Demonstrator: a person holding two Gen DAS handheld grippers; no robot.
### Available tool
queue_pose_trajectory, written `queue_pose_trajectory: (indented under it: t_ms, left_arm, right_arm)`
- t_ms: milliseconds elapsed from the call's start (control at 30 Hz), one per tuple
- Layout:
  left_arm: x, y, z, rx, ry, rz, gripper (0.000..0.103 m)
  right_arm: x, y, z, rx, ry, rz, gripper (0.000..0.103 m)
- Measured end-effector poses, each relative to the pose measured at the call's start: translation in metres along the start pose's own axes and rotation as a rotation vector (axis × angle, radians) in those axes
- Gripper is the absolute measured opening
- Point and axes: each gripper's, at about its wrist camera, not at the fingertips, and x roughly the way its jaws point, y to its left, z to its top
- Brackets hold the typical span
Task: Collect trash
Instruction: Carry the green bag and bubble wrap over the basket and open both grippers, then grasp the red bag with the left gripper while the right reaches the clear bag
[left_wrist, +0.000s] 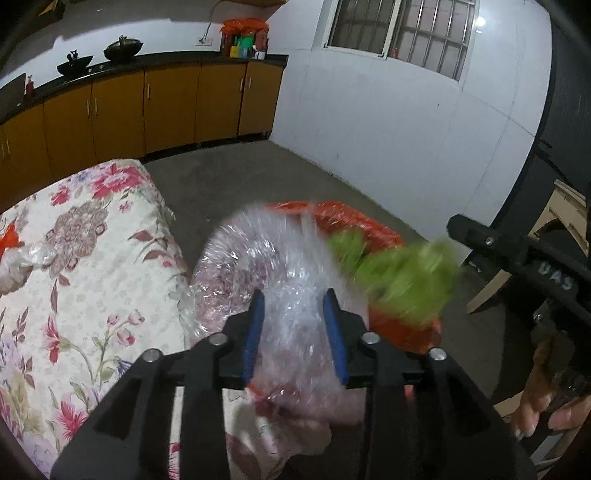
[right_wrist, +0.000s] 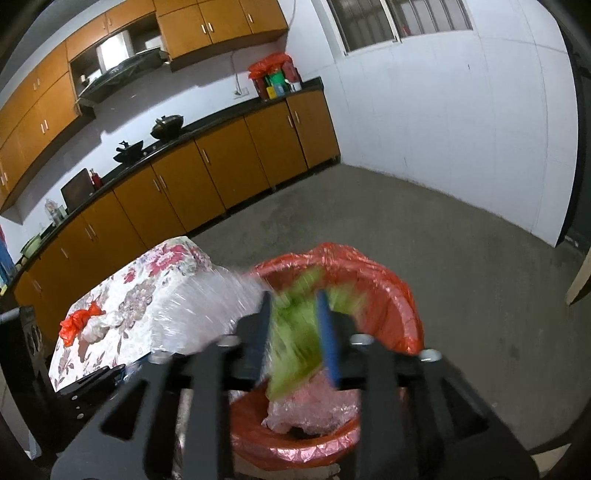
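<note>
A bin lined with a red bag (right_wrist: 391, 295) stands on the floor beside the floral-cloth table (right_wrist: 147, 295). My left gripper (left_wrist: 293, 299) hangs at the bin's edge, its blue pads apart, with a blurred bundle of clear plastic wrap (left_wrist: 258, 258) loose between them. Over the bin, my right gripper (right_wrist: 294, 299) holds its jaws apart, and a blurred green piece (right_wrist: 295, 325) is streaked between its fingers. In the left wrist view that green piece (left_wrist: 402, 273) is just off the right gripper's tip (left_wrist: 458, 225), above the red bag (left_wrist: 369, 225). Crumpled bubble wrap (right_wrist: 317, 410) lies inside the bin.
A red scrap (right_wrist: 77, 321) and a clear scrap (right_wrist: 96, 328) lie on the table's far left. Orange cabinets (right_wrist: 221, 177) under a dark counter line the back wall. Bare concrete floor (right_wrist: 443, 240) stretches to the white wall. A hand (left_wrist: 535, 410) grips the right tool's handle.
</note>
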Motion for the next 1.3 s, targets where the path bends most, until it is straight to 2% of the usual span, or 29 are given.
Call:
queue_pose_trajectory:
  t_ms: [200,367,500,667,867,967,1133,1300]
  left_arm:
    - [-0.007,0.023,-0.005,-0.036,-0.009,0.052,0.042]
    - [-0.028,0.051,-0.009,-0.052,-0.054,0.158,0.050]
    - [-0.048,0.080,-0.011,-0.082,-0.077,0.242,0.052]
    - [-0.083,0.134,-0.019,-0.157,-0.108,0.367,0.052]
    - [-0.125,0.213,-0.032,-0.290,-0.144,0.534,0.052]
    - [-0.143,0.248,-0.036,-0.370,-0.167,0.585,0.052]
    - [-0.153,0.295,-0.028,-0.475,-0.202,0.602,0.052]
    - [-0.132,0.329,-0.010,-0.485,-0.175,0.584,0.052]
  right_arm:
    - [-0.004,0.002,0.003,-0.018,-0.011,-0.008,0.042]
    - [-0.001,0.026,0.004,-0.069,0.008,0.057,0.042]
    - [0.008,0.077,0.000,-0.160,0.052,0.174,0.042]
    - [0.020,0.142,-0.009,-0.266,0.109,0.307,0.042]
    - [0.039,0.209,-0.014,-0.337,0.147,0.414,0.042]
    - [0.052,0.241,-0.022,-0.374,0.167,0.441,0.042]
    - [0.067,0.272,-0.041,-0.423,0.198,0.447,0.042]
    - [0.080,0.278,-0.049,-0.448,0.207,0.408,0.042]
